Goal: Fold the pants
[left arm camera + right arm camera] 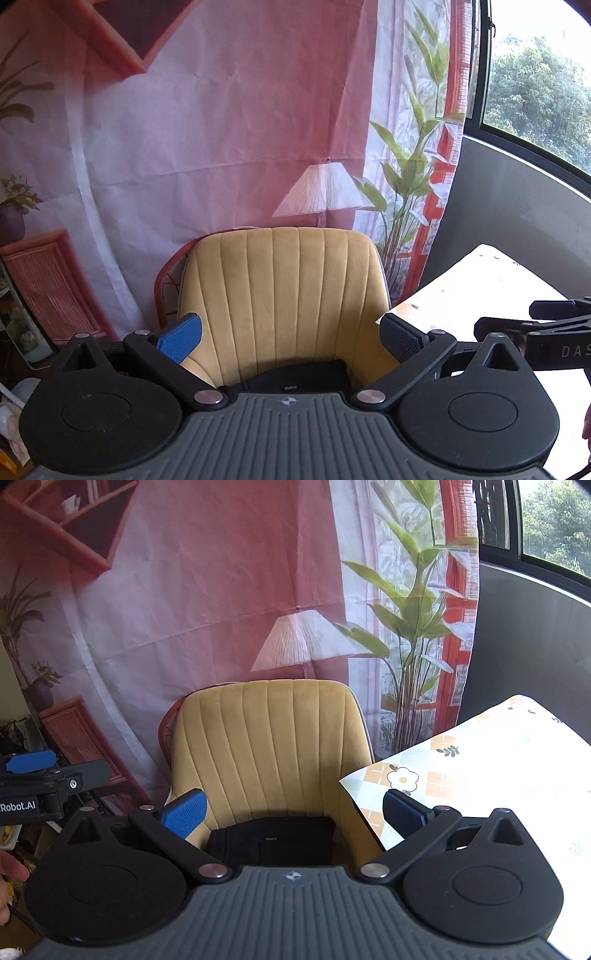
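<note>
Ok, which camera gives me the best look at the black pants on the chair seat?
The right wrist view: the folded black pants lie in full width on the yellow chair, label visible. In the left wrist view only a thin strip of them shows above the gripper's body.

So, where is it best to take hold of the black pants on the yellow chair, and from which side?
Probably the near top edge of the black pants, one corner per set of tongs, coming from above and the front. They lie in a flat pile on the seat, and the yellow chair walls in the back and sides. Left tongs and right tongs are open and empty.
</note>
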Tool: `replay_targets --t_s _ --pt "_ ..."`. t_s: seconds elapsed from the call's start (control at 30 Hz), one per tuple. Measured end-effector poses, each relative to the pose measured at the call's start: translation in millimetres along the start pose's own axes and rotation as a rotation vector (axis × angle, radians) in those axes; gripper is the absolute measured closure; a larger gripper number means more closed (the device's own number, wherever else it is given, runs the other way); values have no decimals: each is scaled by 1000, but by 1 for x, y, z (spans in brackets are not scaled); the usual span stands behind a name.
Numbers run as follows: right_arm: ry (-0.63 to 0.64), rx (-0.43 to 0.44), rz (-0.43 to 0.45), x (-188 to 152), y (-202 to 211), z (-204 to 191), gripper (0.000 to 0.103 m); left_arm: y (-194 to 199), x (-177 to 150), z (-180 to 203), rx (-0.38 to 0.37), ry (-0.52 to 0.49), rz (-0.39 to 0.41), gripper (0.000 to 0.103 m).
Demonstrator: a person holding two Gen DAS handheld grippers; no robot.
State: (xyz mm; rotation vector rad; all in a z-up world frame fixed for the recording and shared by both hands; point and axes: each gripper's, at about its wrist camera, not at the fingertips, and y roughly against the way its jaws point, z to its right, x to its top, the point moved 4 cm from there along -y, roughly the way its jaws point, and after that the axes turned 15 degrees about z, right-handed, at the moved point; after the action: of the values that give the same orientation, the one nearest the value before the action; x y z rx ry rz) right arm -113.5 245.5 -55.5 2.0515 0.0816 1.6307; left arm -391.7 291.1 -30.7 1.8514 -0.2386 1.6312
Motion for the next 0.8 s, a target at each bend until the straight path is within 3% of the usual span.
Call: replay_targets --t_s 0.37,0.8 --pt "38 -8 8 -4 31 8 0 36 -1 21 33 1 31 0" --pt "15 -31 44 4 45 18 0 44 9 28 29 3 58 0"
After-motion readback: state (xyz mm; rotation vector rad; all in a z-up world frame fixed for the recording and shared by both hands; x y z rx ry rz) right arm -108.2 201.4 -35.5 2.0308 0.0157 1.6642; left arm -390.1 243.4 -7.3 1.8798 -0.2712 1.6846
